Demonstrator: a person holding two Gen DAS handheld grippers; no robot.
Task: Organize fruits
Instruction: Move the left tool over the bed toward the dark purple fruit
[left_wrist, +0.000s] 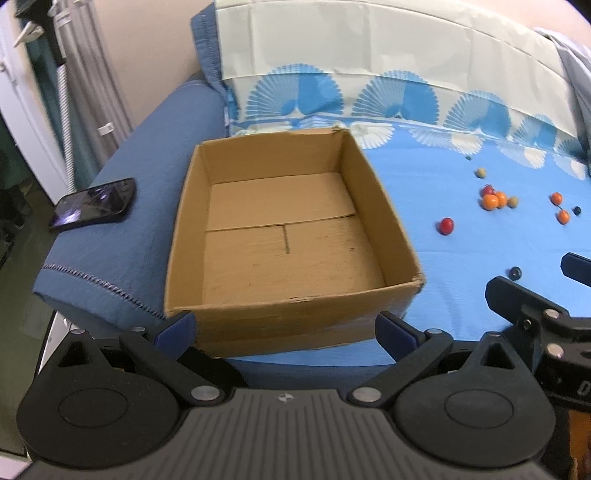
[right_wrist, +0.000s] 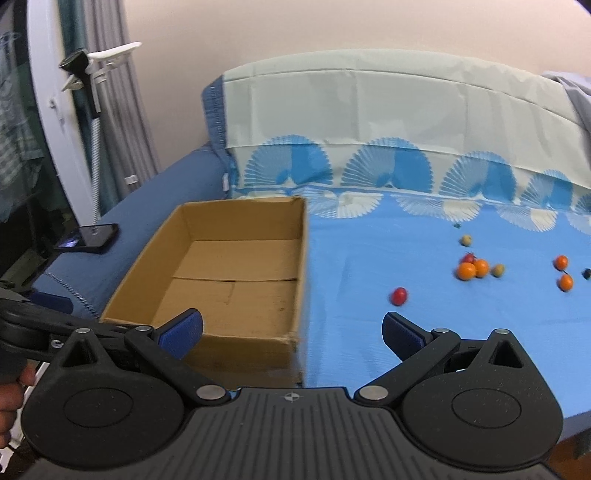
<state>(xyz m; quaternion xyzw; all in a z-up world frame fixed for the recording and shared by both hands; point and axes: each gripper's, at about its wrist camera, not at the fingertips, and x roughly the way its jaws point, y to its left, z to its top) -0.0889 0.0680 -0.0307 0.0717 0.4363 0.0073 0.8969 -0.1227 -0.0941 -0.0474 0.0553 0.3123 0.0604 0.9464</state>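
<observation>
An empty open cardboard box (left_wrist: 280, 236) (right_wrist: 229, 273) stands on the blue bed sheet (left_wrist: 461, 251) (right_wrist: 369, 332). Small fruits lie scattered to its right: a red one (left_wrist: 446, 225) (right_wrist: 399, 296), a cluster of orange ones (left_wrist: 494, 200) (right_wrist: 472, 268), further orange ones (left_wrist: 563, 216) (right_wrist: 565, 282), pale ones (left_wrist: 480, 172) (right_wrist: 466, 240) and a dark berry (left_wrist: 515, 273). My left gripper (left_wrist: 286, 330) is open and empty in front of the box's near wall. My right gripper (right_wrist: 291, 332) is open and empty over the box's right front corner; it also shows in the left wrist view (left_wrist: 535, 291).
A black phone (left_wrist: 94, 204) (right_wrist: 88, 238) lies on the blue sofa arm left of the box. A patterned pillow (left_wrist: 369, 66) (right_wrist: 388, 129) leans along the back. A stand with a clamp (right_wrist: 92, 85) is at the far left.
</observation>
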